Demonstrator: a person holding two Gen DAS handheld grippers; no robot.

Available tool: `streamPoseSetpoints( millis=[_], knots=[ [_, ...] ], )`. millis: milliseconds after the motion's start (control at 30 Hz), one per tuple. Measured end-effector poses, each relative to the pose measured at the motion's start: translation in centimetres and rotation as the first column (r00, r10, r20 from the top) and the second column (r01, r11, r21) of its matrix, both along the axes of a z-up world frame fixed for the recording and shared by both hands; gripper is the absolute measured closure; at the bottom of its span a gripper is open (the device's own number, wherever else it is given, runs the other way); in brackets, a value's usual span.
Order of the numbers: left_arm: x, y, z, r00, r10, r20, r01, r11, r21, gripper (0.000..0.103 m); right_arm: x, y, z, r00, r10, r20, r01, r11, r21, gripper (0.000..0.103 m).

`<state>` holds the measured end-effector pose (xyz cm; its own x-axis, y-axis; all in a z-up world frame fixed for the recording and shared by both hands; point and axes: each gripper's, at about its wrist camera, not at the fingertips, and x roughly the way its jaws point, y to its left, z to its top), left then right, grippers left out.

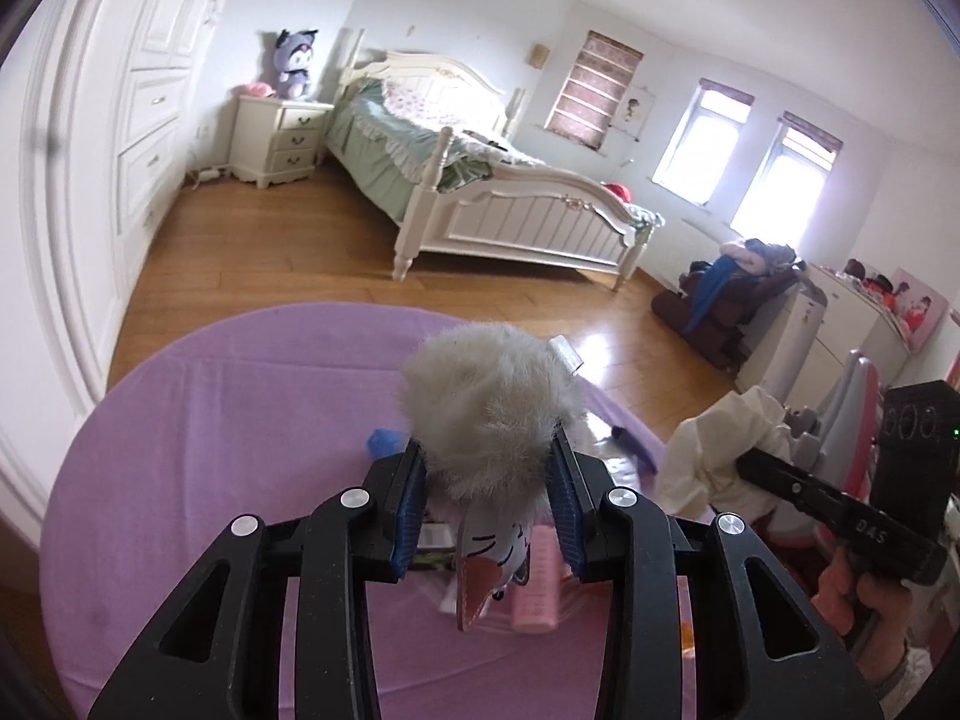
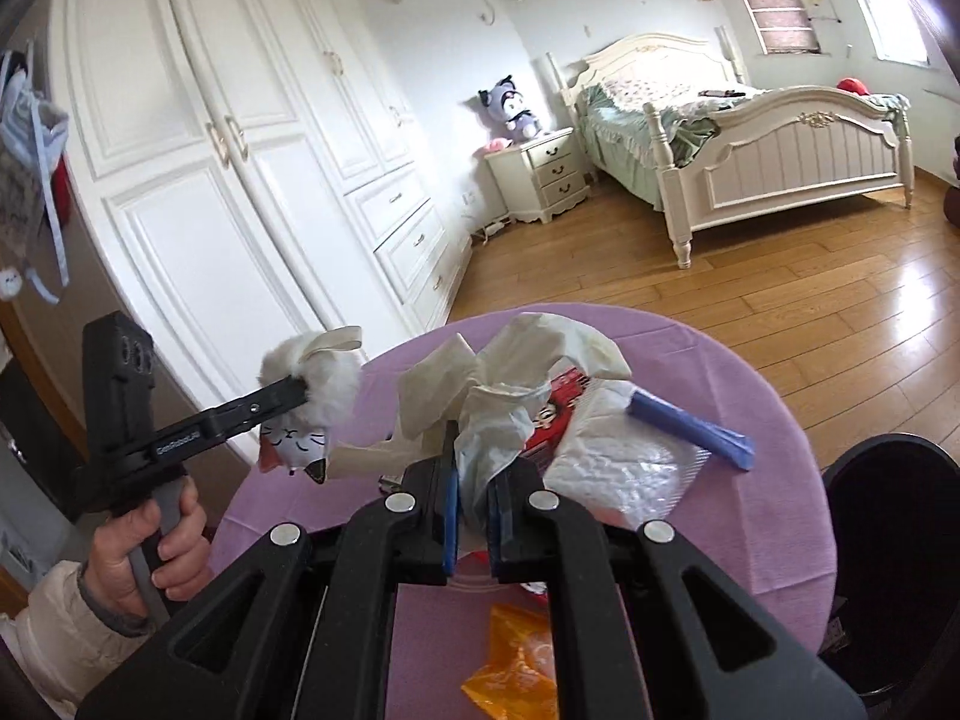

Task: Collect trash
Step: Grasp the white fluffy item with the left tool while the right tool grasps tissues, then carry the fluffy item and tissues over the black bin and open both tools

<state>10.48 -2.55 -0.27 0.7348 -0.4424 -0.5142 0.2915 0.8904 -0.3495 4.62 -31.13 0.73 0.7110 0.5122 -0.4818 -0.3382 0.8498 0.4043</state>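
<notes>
The left claw (image 1: 489, 498), angling downward above the purple-covered desk (image 1: 180, 450), is clamping a fluffy grey toy (image 1: 489, 408) between its pads, fur end forward, painted face hanging toward the camera.

The right claw (image 2: 474, 510), also tilting down, is pinching crumpled tissue (image 2: 498, 420) tight; the wad is rising ahead over a red wrapper (image 2: 561, 414), beside a blue stick (image 2: 690, 426) lying crosswise.
</notes>
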Motion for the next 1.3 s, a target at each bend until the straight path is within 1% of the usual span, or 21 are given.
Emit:
streamPoseSetpoints(
  millis=[67,133,200,300,500,733,867,1067,1133,1300],
  knots=[
    [0.2,-2.3,0.8,0.999,-0.036,0.014,0.036,0.999,-0.009,0.066,-0.4,-1.4,-0.2,0.999,-0.032,0.001,0.032,0.999,0.014,0.096],
    [0.7,-4.8,1.0,0.997,-0.078,0.014,0.078,0.997,-0.010,0.066,0.6,-3.1,-0.6,0.998,-0.069,-0.002,0.069,0.997,0.028,0.096],
    [1.2,-7.5,0.8,0.993,-0.115,0.004,0.115,0.993,-0.010,0.066,1.7,-4.9,-1.1,0.994,-0.109,-0.007,0.109,0.993,0.041,0.096],
    [2.1,-11.6,0.1,0.984,-0.177,-0.010,0.177,0.984,-0.005,0.066,2.1,-8.0,-1.8,0.984,-0.176,-0.017,0.177,0.982,0.060,0.096],
    [3.3,-19.5,-2.3,0.957,-0.285,-0.060,0.286,0.958,0.003,0.066,1.7,-13.9,-4.0,0.950,-0.309,-0.053,0.313,0.945,0.093,0.096],
    [4.6,-26.7,-4.0,0.921,-0.379,-0.086,0.382,0.924,0.022,0.066,1.7,-18.5,-6.3,0.902,-0.420,-0.096,0.429,0.897,0.108,0.096],
    [5.0,-30.1,-4.8,0.902,-0.421,-0.100,0.426,0.904,0.033,0.066,1.5,-20.8,-8.1,0.878,-0.463,-0.124,0.476,0.872,0.116,0.096],
    [5.2,-34.7,-6.3,0.875,-0.468,-0.128,0.478,0.876,0.069,0.066,1.5,-22.6,-10.2,0.852,-0.497,-0.164,0.516,0.850,0.105,0.096],
    [5.2,-35.7,-6.7,0.868,-0.478,-0.134,0.490,0.869,0.076,0.066,0.5,-23.9,-11.0,0.848,-0.502,-0.172,0.523,0.846,0.105,0.096],
    [4.7,-37.3,-7.2,0.856,-0.496,-0.143,0.511,0.854,0.096,0.066,0.4,-24.9,-12.0,0.835,-0.516,-0.193,0.540,0.835,0.107,0.095]
  ],
)
